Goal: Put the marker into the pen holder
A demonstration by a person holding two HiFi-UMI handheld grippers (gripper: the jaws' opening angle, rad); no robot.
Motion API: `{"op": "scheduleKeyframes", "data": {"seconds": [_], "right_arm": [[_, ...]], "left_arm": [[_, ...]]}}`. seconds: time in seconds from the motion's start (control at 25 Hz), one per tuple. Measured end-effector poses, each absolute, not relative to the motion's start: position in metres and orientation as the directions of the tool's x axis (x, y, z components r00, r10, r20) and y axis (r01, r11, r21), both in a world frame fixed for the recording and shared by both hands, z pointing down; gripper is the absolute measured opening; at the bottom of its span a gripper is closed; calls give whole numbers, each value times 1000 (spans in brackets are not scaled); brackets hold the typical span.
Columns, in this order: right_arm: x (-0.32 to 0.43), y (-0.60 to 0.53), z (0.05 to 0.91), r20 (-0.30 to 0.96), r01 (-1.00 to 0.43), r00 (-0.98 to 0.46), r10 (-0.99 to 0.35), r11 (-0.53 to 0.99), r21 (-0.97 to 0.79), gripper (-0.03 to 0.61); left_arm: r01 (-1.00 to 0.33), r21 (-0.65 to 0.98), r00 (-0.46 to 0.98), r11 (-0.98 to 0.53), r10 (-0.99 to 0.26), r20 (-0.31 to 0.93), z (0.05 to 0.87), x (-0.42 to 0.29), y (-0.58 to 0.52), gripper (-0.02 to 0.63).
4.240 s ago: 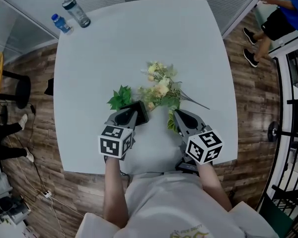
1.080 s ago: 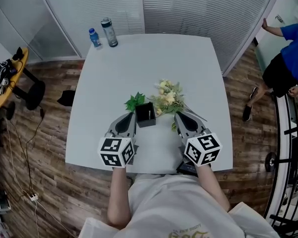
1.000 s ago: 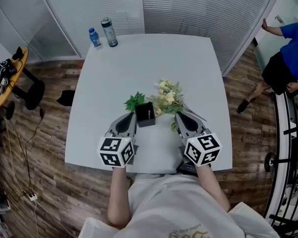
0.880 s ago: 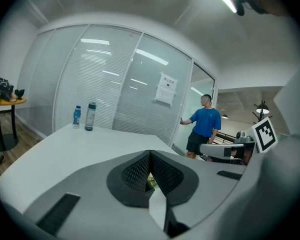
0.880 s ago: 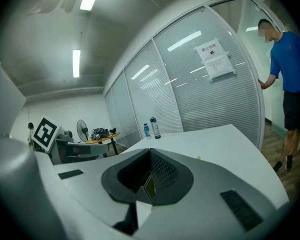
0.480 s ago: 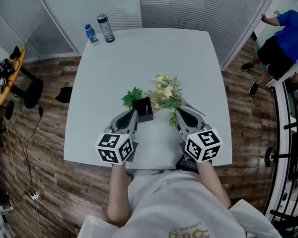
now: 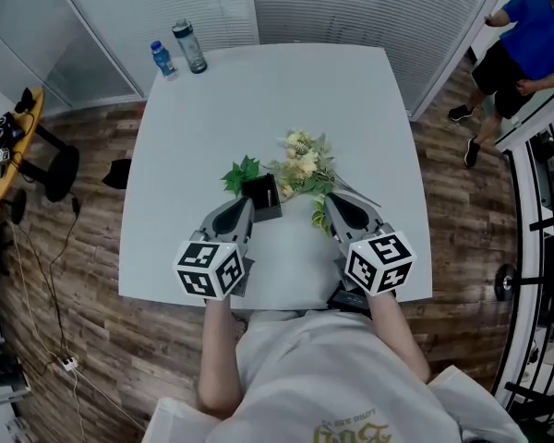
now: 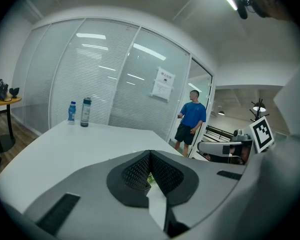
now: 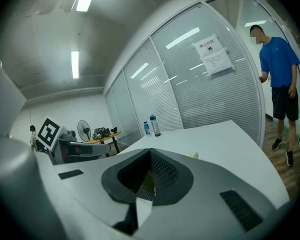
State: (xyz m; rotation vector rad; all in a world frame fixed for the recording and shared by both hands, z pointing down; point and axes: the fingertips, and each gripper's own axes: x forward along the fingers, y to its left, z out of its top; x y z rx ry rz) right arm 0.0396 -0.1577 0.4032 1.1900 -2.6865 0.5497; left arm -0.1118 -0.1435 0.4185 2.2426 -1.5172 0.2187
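In the head view a black square pen holder (image 7: 261, 197) stands on the white table (image 7: 194, 146), just left of a bunch of pale artificial flowers (image 7: 301, 168). My left gripper (image 7: 245, 204) is low over the near table, its tips beside the holder's left near corner, jaws together with nothing between them. My right gripper (image 7: 329, 200) mirrors it, tips at the flowers' near right edge, jaws also together and empty. No marker shows clearly in any view. In the left gripper view the left gripper (image 8: 150, 154) hides the holder; in the right gripper view the right gripper (image 9: 150, 152) points across the table.
Two bottles (image 7: 189, 46) stand at the table's far left corner, also seen as bottles (image 8: 84, 112) in the left gripper view. A person in a blue shirt (image 7: 535, 30) stands beyond the table's far right. A yellow side table (image 7: 5, 141) is at left. Glass walls with blinds lie behind.
The head view has shifted slightly, so the table sits a little higher in frame. Both grippers stay side by side at the holder and flowers. The person in blue has moved further up right.
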Motion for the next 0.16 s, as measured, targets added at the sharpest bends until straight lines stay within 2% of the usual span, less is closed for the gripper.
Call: {"op": "scheduleKeyframes", "data": {"seconds": [0.16], "right_arm": [[42,-159,405,286,-741,-671,-684,615,-270,15]], "left_arm": [[-916,253,390,-312,-840,376,423,-111,-145,11]]}}
